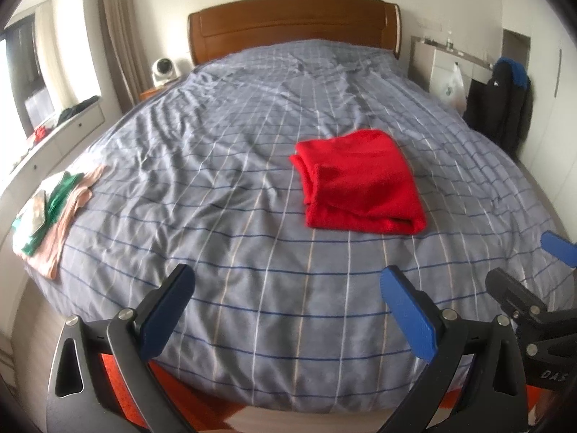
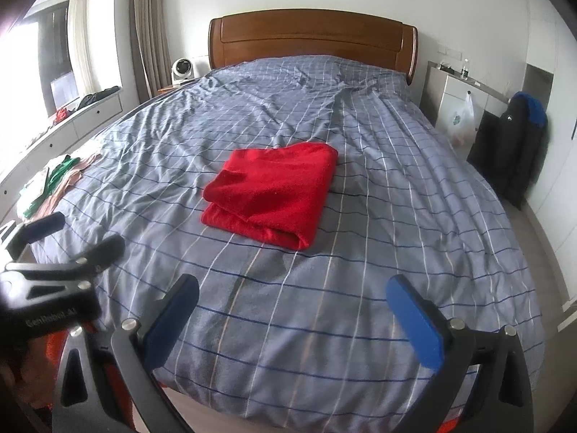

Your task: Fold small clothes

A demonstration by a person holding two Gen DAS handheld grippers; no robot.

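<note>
A red garment (image 1: 360,184) lies folded into a rectangle on the grey checked bed cover (image 1: 223,166); it also shows in the right wrist view (image 2: 270,195). My left gripper (image 1: 288,310) is open and empty, held over the foot of the bed, well short of the garment. My right gripper (image 2: 295,317) is open and empty too, beside the left one. The right gripper's fingers (image 1: 559,249) show at the right edge of the left wrist view. The left gripper's fingers (image 2: 47,225) show at the left of the right wrist view.
A pile of folded clothes, green, white and pink (image 1: 50,213), lies at the bed's left edge, also seen in the right view (image 2: 54,180). A wooden headboard (image 1: 292,25) stands at the far end. A dark jacket (image 2: 515,151) hangs right of the bed. White drawers (image 1: 47,144) run along the left.
</note>
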